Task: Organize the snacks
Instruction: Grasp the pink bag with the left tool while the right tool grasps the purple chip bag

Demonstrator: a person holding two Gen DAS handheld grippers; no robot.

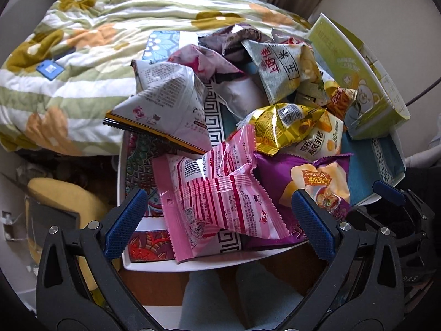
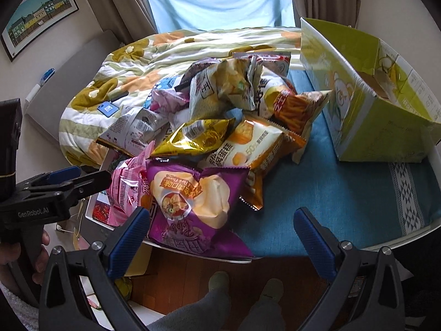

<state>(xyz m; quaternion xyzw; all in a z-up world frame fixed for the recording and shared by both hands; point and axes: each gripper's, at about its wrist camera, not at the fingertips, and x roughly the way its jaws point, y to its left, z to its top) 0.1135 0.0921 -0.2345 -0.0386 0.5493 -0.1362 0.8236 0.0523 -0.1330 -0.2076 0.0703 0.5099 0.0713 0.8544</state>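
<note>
A heap of snack packets lies on a white-rimmed table (image 2: 413, 237) with a blue cloth. A pink striped packet (image 1: 220, 201) lies at the near edge, between the wide-open jaws of my left gripper (image 1: 220, 220), which holds nothing. A purple chip bag (image 2: 190, 204) lies beside it; it also shows in the left wrist view (image 1: 317, 182). My right gripper (image 2: 220, 237) is open and empty just in front of the purple bag. A gold packet (image 2: 198, 135) and an orange-white cake packet (image 2: 248, 149) sit higher in the heap. My left gripper shows from the side in the right wrist view (image 2: 82, 182).
An open green carton (image 2: 366, 104) stands on the table's far right; it also shows in the left wrist view (image 1: 366, 88). A flowered quilt (image 1: 69, 69) lies behind the heap. The person's feet (image 2: 245, 287) and a wooden floor are below the table edge.
</note>
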